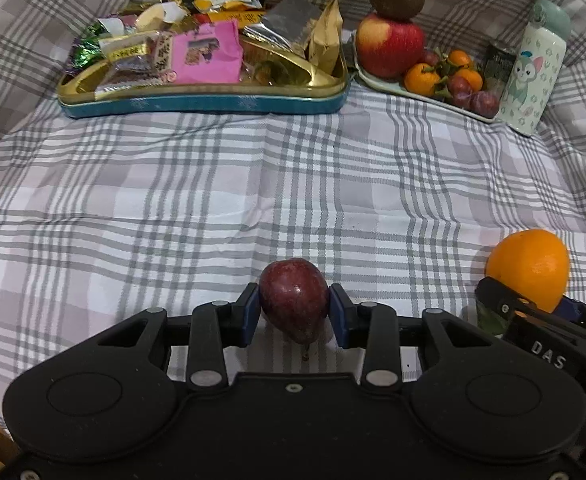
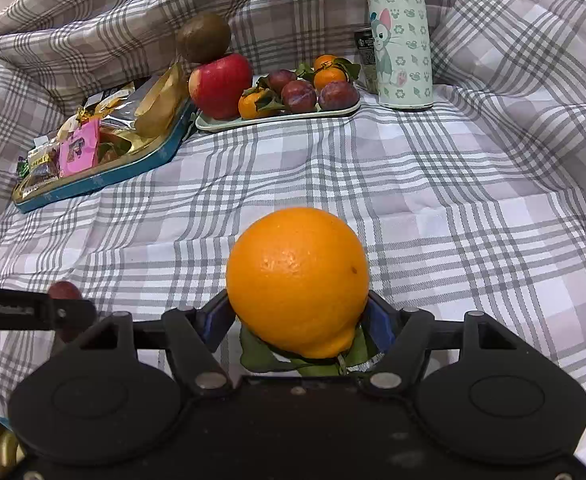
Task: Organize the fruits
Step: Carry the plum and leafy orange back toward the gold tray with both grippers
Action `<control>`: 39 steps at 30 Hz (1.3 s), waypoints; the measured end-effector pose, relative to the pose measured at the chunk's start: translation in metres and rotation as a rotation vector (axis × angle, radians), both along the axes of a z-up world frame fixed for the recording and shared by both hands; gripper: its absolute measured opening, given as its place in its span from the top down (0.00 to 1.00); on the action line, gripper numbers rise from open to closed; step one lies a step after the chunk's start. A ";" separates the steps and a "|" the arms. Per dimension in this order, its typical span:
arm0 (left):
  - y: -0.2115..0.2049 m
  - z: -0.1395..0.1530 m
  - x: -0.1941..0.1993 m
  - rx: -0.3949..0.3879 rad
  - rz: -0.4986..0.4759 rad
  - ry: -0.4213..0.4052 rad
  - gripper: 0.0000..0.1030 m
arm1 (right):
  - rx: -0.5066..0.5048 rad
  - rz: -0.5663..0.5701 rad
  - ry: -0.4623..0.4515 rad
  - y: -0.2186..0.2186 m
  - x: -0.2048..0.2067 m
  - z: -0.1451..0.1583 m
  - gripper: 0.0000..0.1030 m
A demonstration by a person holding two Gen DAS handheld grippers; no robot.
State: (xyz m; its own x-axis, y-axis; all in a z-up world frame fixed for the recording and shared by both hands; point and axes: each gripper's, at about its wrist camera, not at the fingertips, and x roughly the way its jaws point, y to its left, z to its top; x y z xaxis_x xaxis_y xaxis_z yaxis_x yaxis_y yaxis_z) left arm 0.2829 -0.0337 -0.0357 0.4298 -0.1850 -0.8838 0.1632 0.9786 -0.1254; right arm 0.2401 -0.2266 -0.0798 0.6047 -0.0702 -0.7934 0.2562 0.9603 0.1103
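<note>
My left gripper is shut on a dark red plum, held just above the plaid cloth. My right gripper is shut on a large orange with green leaves under it; the orange also shows at the right in the left wrist view. Far back, a pale green fruit tray holds a red apple with a brown kiwi on top, small tangerines and several plums. The tray also shows in the left wrist view.
A blue and gold tin tray full of snack packets sits at the back left. A pale green cartoon bottle and a dark can stand right of the fruit tray. Folded plaid cloth rises around the edges.
</note>
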 end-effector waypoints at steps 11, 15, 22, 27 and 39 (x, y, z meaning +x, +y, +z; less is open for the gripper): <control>0.014 0.025 -0.026 0.009 0.000 -0.014 0.55 | -0.009 -0.019 0.013 0.000 0.001 0.002 0.30; 0.021 0.029 -0.038 0.016 0.000 -0.017 0.55 | -0.016 -0.027 0.016 0.000 0.002 0.003 0.29; 0.032 0.027 -0.050 0.009 0.011 -0.002 0.55 | -0.052 -0.037 0.005 0.001 0.010 0.001 0.29; 0.034 0.027 -0.052 0.017 0.008 -0.012 0.55 | -0.077 -0.046 -0.007 0.001 0.019 -0.004 0.28; 0.030 0.030 -0.052 0.010 -0.008 -0.018 0.55 | -0.096 -0.044 -0.037 -0.001 0.029 -0.005 0.29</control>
